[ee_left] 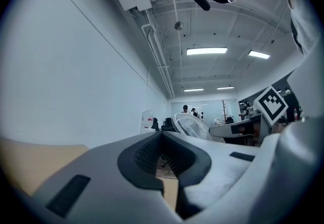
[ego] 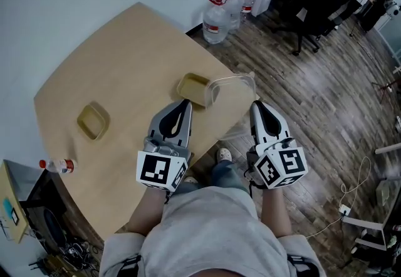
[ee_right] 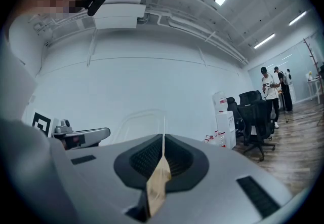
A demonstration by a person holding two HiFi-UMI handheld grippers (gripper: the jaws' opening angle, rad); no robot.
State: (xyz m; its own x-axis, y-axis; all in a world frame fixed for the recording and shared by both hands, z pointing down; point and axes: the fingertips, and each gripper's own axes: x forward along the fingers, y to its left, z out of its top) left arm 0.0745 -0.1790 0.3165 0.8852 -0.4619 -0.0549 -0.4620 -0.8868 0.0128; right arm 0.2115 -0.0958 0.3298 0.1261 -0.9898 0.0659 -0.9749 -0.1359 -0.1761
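Nearest, the left hand-held gripper (ego: 185,103) is clenched on nothing over the table (ego: 125,56) beside a yellow tray (ego: 193,89); the right hand-held gripper (ego: 255,104) is clenched, seemingly on the rim of the clear container (ego: 230,86) at the table's edge

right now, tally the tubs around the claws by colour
tan tubs: 2
clear tub: 1
total: 3
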